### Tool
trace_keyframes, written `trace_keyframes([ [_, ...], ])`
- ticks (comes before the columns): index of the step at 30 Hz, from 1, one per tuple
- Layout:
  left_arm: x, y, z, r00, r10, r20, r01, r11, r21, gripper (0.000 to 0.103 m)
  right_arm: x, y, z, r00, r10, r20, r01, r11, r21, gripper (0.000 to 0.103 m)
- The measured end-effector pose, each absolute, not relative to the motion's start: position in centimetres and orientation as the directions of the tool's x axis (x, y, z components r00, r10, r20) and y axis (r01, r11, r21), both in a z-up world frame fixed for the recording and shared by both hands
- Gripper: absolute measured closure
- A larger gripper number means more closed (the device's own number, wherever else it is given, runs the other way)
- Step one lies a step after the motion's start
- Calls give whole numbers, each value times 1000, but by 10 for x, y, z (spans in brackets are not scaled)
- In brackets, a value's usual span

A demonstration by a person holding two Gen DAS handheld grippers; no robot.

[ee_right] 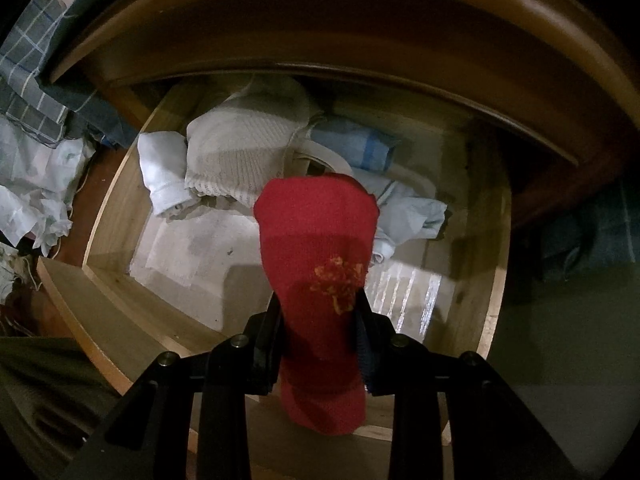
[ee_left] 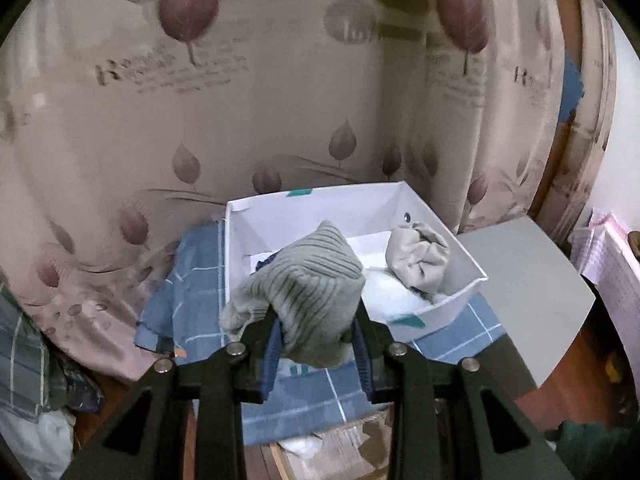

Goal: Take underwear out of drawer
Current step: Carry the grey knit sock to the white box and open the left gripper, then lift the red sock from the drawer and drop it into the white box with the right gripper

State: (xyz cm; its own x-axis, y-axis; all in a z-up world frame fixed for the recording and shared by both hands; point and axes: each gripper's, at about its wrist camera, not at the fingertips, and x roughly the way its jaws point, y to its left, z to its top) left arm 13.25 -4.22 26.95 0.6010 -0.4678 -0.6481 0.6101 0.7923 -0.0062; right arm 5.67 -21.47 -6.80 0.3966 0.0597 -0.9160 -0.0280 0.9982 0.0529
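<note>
Our right gripper (ee_right: pixel 318 320) pinches a soft red garment (ee_right: pixel 318 240) above the open drawer (ee_right: pixel 492 240); our left gripper (ee_left: pixel 316 328) clamps a limp ribbed green one (ee_left: pixel 308 280) over the white box (ee_left: pixel 312 204). Both look light; we judge bunched folds hold best

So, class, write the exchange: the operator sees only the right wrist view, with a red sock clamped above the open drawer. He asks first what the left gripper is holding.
Observer: The left gripper is shut on a grey-green ribbed garment.
Operator: Where is it?
Observer: Just in front of a white box, near its front wall.
Operator: Anything in that box?
Observer: A beige crumpled garment lies against its right wall.
Operator: What is under the box?
Observer: A blue checked cloth.
</note>
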Motion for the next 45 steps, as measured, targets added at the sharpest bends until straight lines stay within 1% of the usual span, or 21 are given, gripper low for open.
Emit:
trace_keyframes([
  [7,188,-82,237,591,-416,-691,575,818,0,71,56,-214,-68,396,70,-916,-35,998,61,74],
  [12,210,-103,206,557,-308,-771,531,846,46,71,56,-213,-67,394,79,-916,-37,997,70,74],
  [15,211,-101,190,524,-289,-801,500,866,15,71,57,-212,-66,400,86,-913,-35,996,79,74],
  [16,214,-99,182,491,-266,-829,473,881,-3,71,57,-212,-66,401,86,-912,-33,996,80,74],
  [18,215,-94,173,452,-270,-850,436,898,-53,72,58,-212,-66,400,85,-912,-28,996,81,73],
  [22,210,-89,171,449,-270,-852,397,914,-81,72,57,-212,-66,399,82,-913,-26,997,79,73],
  [28,201,-89,174,417,-236,-878,323,941,-100,72,58,-213,-66,395,78,-915,-25,997,75,73],
  [31,196,-94,178,447,-231,-864,342,937,-74,71,58,-213,-67,393,77,-916,-24,997,73,73],
  [32,195,-95,180,454,-237,-859,354,933,-70,68,58,-214,-67,393,77,-916,-24,997,73,73],
  [34,195,-93,181,473,-258,-843,368,927,-77,67,58,-214,-67,393,76,-917,-23,997,73,73],
  [35,197,-91,181,481,-265,-836,366,927,-82,62,58,-215,-67,392,76,-917,-23,997,73,73],
  [37,197,-86,185,511,-277,-814,359,929,-91,58,59,-215,-68,391,74,-917,-21,997,72,73],
  [39,195,-83,191,533,-312,-787,386,917,-102,52,59,-215,-68,392,73,-917,-19,997,72,73],
  [40,193,-81,195,548,-323,-772,392,914,-104,51,59,-216,-68,393,73,-916,-20,997,71,73],
  [42,188,-77,206,581,-356,-732,410,905,-115,43,59,-217,-68,397,70,-915,-18,997,69,73],
  [45,181,-65,219,596,-408,-692,410,895,-174,42,59,-219,-67,413,78,-908,-10,997,81,73],
])
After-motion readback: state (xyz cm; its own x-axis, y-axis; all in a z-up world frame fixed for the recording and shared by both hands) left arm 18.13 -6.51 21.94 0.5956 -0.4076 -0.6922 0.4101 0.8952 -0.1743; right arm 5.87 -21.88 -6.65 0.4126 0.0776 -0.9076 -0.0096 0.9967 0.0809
